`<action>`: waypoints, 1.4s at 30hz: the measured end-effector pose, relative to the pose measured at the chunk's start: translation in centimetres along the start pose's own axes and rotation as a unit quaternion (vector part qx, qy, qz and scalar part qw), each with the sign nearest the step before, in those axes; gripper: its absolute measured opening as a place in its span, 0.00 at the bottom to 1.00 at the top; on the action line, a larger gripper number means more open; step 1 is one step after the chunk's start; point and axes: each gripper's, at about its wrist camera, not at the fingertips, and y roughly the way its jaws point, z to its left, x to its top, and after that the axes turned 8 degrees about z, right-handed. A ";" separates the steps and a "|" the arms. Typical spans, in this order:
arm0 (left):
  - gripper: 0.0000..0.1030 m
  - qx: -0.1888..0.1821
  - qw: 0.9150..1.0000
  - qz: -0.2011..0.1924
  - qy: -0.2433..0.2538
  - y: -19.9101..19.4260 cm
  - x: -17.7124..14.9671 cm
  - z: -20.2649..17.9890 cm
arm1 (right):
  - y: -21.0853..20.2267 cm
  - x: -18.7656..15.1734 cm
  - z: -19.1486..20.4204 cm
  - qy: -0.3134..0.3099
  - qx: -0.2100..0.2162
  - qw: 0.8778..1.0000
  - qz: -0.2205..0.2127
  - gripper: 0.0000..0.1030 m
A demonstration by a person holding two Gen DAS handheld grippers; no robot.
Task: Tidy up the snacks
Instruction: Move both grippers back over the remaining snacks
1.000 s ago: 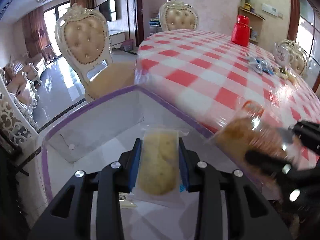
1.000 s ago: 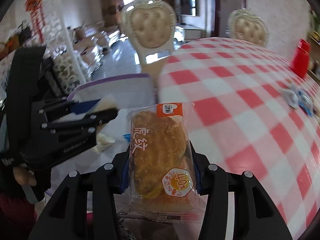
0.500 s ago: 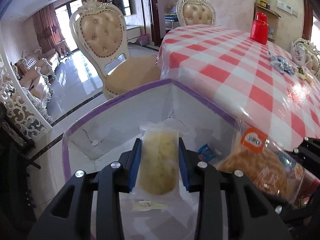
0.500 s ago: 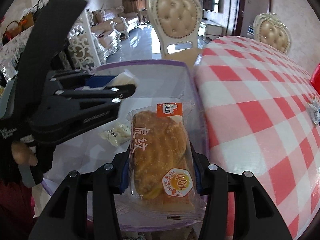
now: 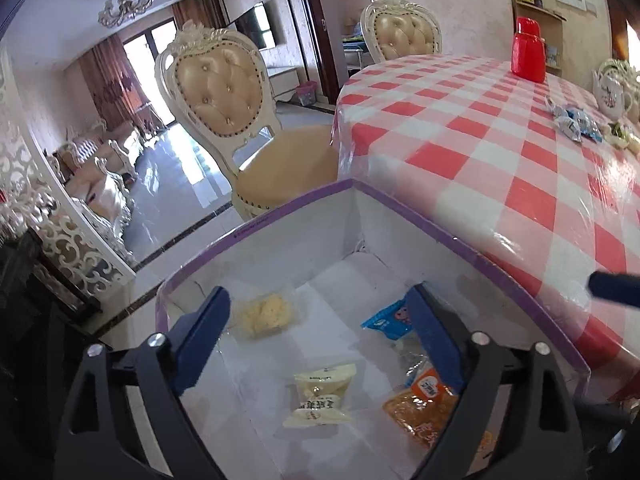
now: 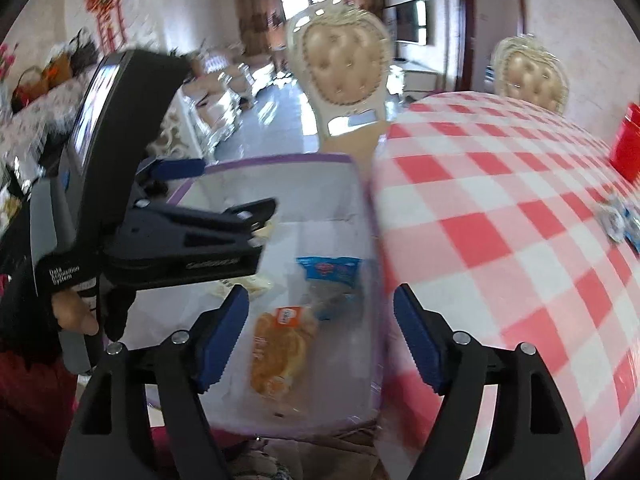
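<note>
1. The left gripper (image 5: 320, 320) has just been opening its jaws; they now stand wide apart with nothing between them. The pale yellow cake (image 5: 264, 316) it carried a moment ago lies on the floor of the purple-rimmed box (image 5: 440, 226), near the box's far left wall.
2. The right gripper (image 6: 320, 332) has likewise just been spreading its jaws, and they are empty. The orange bread packet (image 6: 280, 354) that was clamped half a second ago now lies in the box, by the near right wall that borders the table.
3. Also in the box: a cream-wrapped pastry (image 5: 320, 398) near the middle of the floor and a blue snack pack (image 5: 386, 320) against the right wall, just beyond the bread packet.
4. Judging by this, two more snacks are stowed together and both hands are free for another pick.
5. Outside the box, a few blue-and-white wrapped snacks (image 5: 574, 122) lie well apart from it on the checked tablecloth (image 5: 500, 152), near the red jar (image 5: 528, 56). They look like the likely next targets.
</note>
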 end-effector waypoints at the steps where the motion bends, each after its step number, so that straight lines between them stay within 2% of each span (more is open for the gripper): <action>1: 0.90 0.004 1.000 -0.002 0.004 -0.2 0.1 -0.4 | -0.4 -0.2 -0.6 0.005 -0.003 1.000 -0.003 0.74; 6: 0.94 0.027 0.998 -0.016 0.050 -1.8 1.0 -4.5 | -3.8 -2.6 -6.0 0.072 -0.025 0.996 -0.040 0.76; 8: 0.94 0.037 0.996 -0.024 0.082 -2.5 1.5 -7.3 | -5.6 -4.2 -9.0 0.113 -0.047 0.991 -0.059 0.78; 10: 0.94 0.021 0.994 -0.027 0.102 -3.1 2.0 -9.6 | -6.8 -5.6 -11.6 0.147 -0.064 0.985 -0.070 0.80; 13: 0.95 -0.085 0.989 -0.016 0.122 -4.4 3.5 -14.2 | -9.5 -9.0 -17.0 0.217 -0.090 0.968 -0.088 0.81; 14: 0.96 -0.138 0.983 -0.006 0.123 -4.6 4.4 -16.2 | -10.2 -9.9 -18.4 0.234 -0.097 0.963 -0.091 0.82; 16: 0.96 -0.210 0.970 0.008 0.123 -4.5 6.3 -20.3 | -12.4 -12.1 -21.5 0.272 -0.120 0.949 -0.103 0.84; 18: 0.96 -0.230 0.965 0.005 0.127 -3.8 8.2 -24.4 | -14.0 -13.8 -23.9 0.296 -0.144 0.938 -0.112 0.85; 21: 0.96 -0.225 0.965 -0.002 0.132 -2.1 11.2 -29.7 | -16.4 -16.6 -28.1 0.335 -0.186 0.917 -0.109 0.85; 23: 0.96 -0.204 0.971 0.000 0.125 0.1 14.0 -32.9 | -17.4 -18.2 -30.5 0.357 -0.199 0.906 -0.109 0.85; 27: 0.96 -0.183 0.982 0.010 0.048 4.5 19.0 -36.1 | -18.6 -19.8 -35.0 0.392 -0.203 0.890 -0.109 0.85; 29: 0.96 -0.156 0.987 0.006 0.033 6.3 20.9 -37.6 | -18.8 -19.2 -37.0 0.388 -0.221 0.890 -0.097 0.85; 31: 0.96 -0.135 0.990 0.010 0.046 8.1 22.5 -39.2 | -18.7 -18.6 -39.2 0.385 -0.226 0.891 -0.087 0.85; 34: 0.96 -0.147 0.988 0.019 0.047 9.2 24.2 -39.9 | -18.3 -17.5 -43.1 0.390 -0.234 0.888 -0.066 0.85; 36: 0.96 -0.148 0.987 0.029 0.046 9.8 25.0 -40.4 | -17.9 -16.9 -46.2 0.402 -0.238 0.882 -0.060 0.85; 38: 0.96 -0.152 0.985 0.066 0.046 11.2 25.3 -41.1 | -17.6 -16.1 -49.8 0.416 -0.246 0.874 -0.058 0.85; 40: 0.96 -0.143 0.986 0.071 0.043 11.4 25.4 -41.2 | -17.3 -15.2 -52.4 0.420 -0.265 0.866 -0.055 0.85; 42: 0.96 -0.141 0.987 0.071 0.043 11.5 25.3 -41.3 | -16.7 -13.7 -56.0 0.424 -0.263 0.865 -0.056 0.85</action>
